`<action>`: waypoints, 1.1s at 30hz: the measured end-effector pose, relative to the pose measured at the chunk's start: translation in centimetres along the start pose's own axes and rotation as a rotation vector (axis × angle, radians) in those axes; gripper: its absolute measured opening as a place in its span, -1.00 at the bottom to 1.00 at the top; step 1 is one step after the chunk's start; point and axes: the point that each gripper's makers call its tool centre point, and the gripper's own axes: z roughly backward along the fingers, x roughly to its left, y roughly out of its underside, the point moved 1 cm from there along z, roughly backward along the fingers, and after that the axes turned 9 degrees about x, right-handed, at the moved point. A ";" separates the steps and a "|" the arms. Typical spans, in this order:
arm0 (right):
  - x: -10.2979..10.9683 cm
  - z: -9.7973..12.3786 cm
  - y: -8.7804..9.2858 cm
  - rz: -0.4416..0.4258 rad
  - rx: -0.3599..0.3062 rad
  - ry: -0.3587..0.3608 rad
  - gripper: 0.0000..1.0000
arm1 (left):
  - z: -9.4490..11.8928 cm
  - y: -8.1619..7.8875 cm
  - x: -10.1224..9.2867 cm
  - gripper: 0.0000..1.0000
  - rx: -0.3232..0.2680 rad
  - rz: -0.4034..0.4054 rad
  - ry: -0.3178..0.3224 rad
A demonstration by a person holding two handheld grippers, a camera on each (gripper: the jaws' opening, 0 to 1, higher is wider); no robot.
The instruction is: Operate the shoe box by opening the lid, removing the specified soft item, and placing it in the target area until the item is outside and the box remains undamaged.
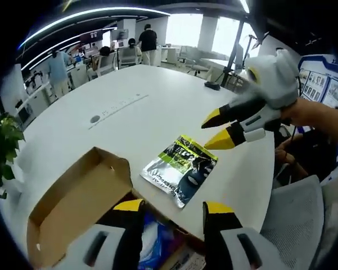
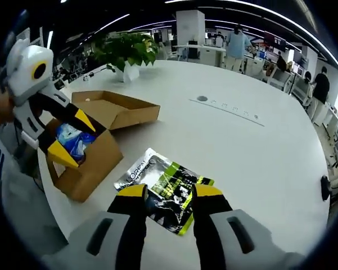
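The packet (image 2: 164, 191) lies flat on the white desk (image 2: 253, 152) just right of the open shoe box (image 2: 93, 160), long axis slanting away. The right gripper (image 2: 167, 194) hovers above it, fingers released, empty. The left gripper (image 1: 174, 211) stands open over the box.

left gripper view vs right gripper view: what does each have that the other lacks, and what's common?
Left gripper view alone: a person in dark clothes standing by the far windows, and the right tool hovering open above the table.

Right gripper view alone: a potted plant on the table, and the left tool open over the box.

Shared: the open cardboard shoe box, the blue item inside it, the green-and-silver pouch lying flat, and the white table.
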 end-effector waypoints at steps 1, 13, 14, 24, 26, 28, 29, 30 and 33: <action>0.3 0.1 -0.1 0.002 0.000 -0.005 -0.40 | 0.2 0.1 0.1 -0.15 -0.004 0.001 -0.002; 4.5 1.1 -2.2 0.009 -0.032 -0.091 -0.33 | 3.2 2.4 2.4 -0.10 -0.054 0.081 -0.041; 4.8 1.1 -2.3 0.011 -0.032 -0.096 -0.33 | 3.5 2.7 2.6 -0.10 -0.057 0.090 -0.046; 7.7 1.2 -3.0 0.035 -0.043 -0.150 -0.29 | 6.1 5.1 4.5 -0.07 -0.088 0.155 -0.097; 8.6 1.3 -3.3 0.024 -0.049 -0.182 -0.28 | 6.6 5.6 4.8 -0.06 -0.093 0.167 -0.105; 9.5 1.4 -3.6 0.004 -0.051 -0.216 -0.28 | 6.9 6.0 5.2 -0.05 -0.095 0.174 -0.116; 9.7 1.4 -3.7 0.000 -0.054 -0.223 -0.27 | 7.0 6.2 5.3 -0.04 -0.093 0.172 -0.122; 10.1 1.5 -4.0 -0.004 -0.062 -0.234 -0.27 | 7.1 6.5 5.3 -0.03 -0.087 0.167 -0.129; 11.0 1.5 -4.4 0.007 -0.067 -0.245 -0.26 | 7.7 7.3 5.6 -0.01 -0.084 0.167 -0.137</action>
